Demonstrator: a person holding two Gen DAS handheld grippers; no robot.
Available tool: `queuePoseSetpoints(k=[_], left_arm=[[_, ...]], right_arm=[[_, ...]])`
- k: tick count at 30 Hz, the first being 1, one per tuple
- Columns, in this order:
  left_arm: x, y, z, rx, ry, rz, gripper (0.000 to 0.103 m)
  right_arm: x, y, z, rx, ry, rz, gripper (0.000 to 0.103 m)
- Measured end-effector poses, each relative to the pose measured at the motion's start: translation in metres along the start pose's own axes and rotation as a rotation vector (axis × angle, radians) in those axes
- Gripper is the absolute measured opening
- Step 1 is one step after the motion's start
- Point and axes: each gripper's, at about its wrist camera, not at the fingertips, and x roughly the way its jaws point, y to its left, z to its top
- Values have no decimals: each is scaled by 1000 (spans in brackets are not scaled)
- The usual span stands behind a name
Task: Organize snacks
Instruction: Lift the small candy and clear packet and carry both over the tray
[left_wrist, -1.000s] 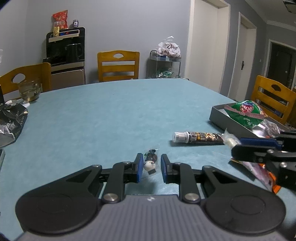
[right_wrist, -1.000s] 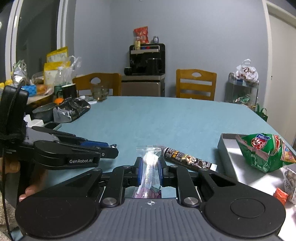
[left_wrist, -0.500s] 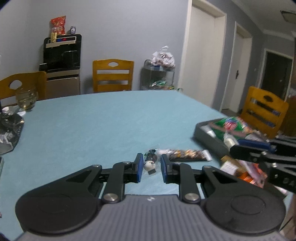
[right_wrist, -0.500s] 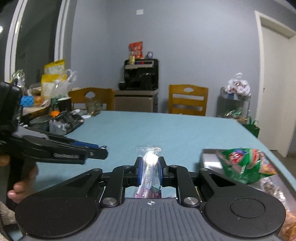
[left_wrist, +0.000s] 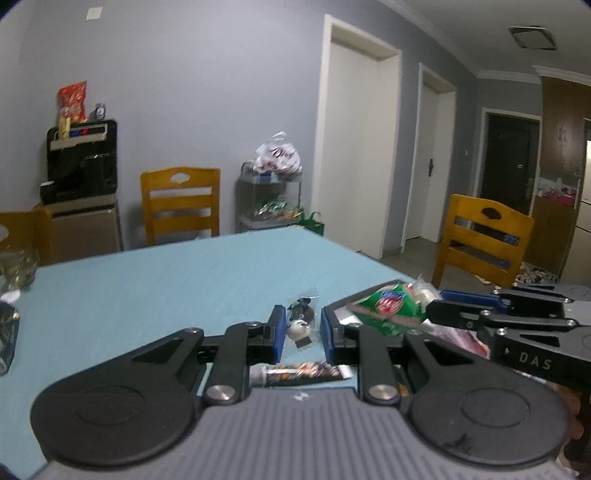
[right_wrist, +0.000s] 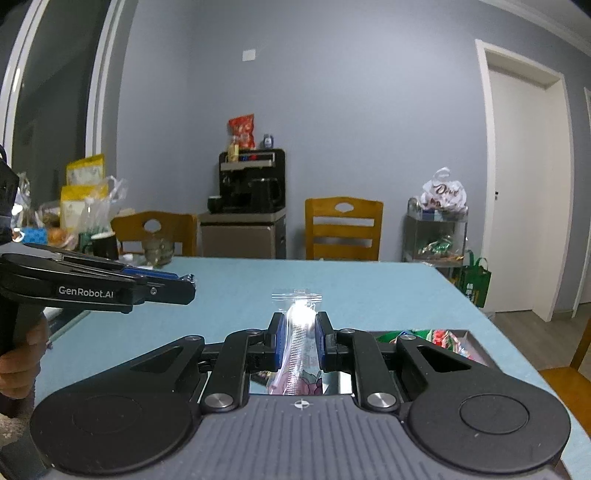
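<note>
**Over the tray: both grippers carrying snacks**

Between the left gripper jaws sits a small clear packet with dark and white candy, clamped, held above the blue table. Right gripper jaws are clamped on a clear ribbed sachet, upright, near the grey tray. A green bag lies in the tray; a dark tube lies on the table below the left gripper.

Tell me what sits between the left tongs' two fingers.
A small clear packet with dark and white sweets sits between the left tongs, seen in the left wrist view; whether the pads touch it is unclear.
</note>
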Motion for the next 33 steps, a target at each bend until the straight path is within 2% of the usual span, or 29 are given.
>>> queuePoseSetpoints(k=[4, 12, 18, 33], left_arm=[[-4, -18, 12, 23, -19, -28, 19], [9, -49, 19, 59, 13, -61, 19], [28, -68, 17, 88, 42, -81, 19], [98, -119, 8, 164, 132, -136, 19]], right_arm=[[-8, -10, 4, 22, -12, 5, 19], [-16, -35, -1, 52, -5, -50, 19], [-20, -54, -12, 87, 15, -90, 19], [-24, -80, -38, 140, 55, -117, 19]])
